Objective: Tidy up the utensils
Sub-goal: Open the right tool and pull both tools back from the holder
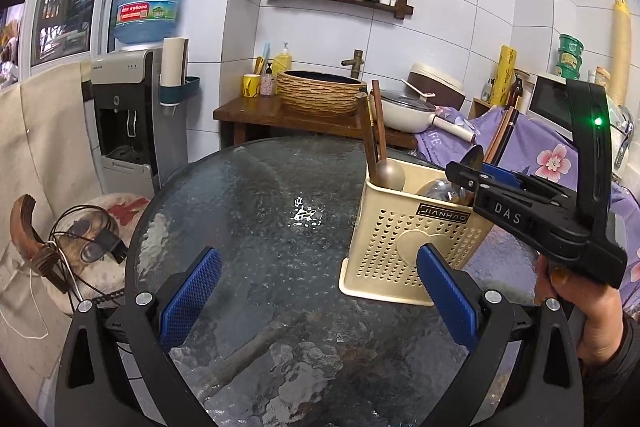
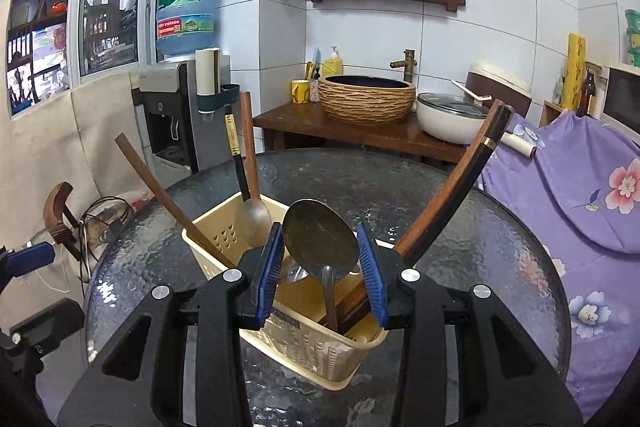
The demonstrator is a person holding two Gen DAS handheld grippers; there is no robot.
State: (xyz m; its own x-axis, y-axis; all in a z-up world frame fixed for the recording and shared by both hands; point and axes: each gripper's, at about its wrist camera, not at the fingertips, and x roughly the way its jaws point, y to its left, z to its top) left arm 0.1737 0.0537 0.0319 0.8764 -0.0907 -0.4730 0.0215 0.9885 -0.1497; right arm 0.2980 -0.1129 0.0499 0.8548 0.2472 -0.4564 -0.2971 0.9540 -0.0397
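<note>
A cream perforated utensil basket stands on the round glass table. It holds a wooden spoon, dark chopsticks and long wooden handles. My right gripper is shut on the bowl of a metal spoon, just above the basket. The spoon's handle points down into the basket. The left wrist view shows the same gripper over the basket's top, held by a person's hand. My left gripper is open and empty, low over the table, with its right finger beside the basket's front.
Behind the table is a wooden stand with a woven basin and a white pan. A water dispenser stands at the left. Purple floral cloth covers furniture at the right. A cabled wooden object lies left of the table.
</note>
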